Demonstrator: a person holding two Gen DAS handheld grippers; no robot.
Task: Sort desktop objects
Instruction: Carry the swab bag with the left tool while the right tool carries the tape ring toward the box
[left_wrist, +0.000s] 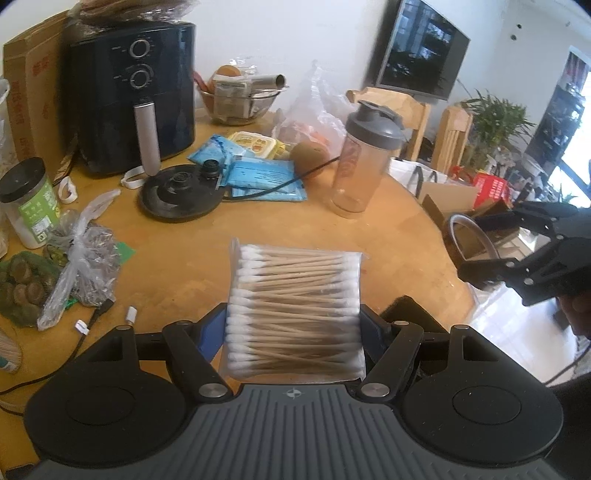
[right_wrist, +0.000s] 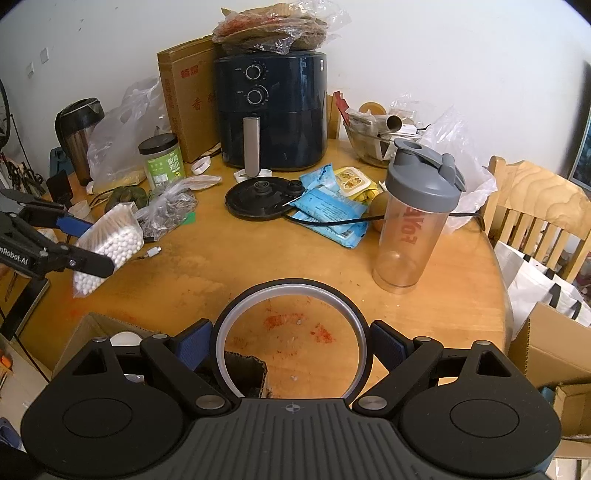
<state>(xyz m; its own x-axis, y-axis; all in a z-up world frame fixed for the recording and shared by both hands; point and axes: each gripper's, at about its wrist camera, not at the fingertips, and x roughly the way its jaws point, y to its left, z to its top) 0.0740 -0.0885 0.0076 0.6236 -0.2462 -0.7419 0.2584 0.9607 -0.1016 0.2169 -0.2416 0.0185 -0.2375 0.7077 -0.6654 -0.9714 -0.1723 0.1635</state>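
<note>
We hold two items: left gripper (left_wrist: 293, 325) jaws pinch the cotton swab pack (left_wrist: 295, 310), right gripper (right_wrist: 291, 343) jaws clamp a ring (right_wrist: 291, 295); ahead, the desk (right_wrist: 221, 269) remains mostly unsorted.

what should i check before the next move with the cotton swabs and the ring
1. Left gripper shut on the cotton swab pack, fingers against both sides: ok.
2. Right gripper shut on the black ring: ok.
3. Pack clear of the table, seen lifted in the right wrist view: ok.
4. Cardboard box open below the table edge: ok.
5. Which box each item belongs in: cannot tell.
6. Shaker bottle standing apart from both grippers: ok.
</note>
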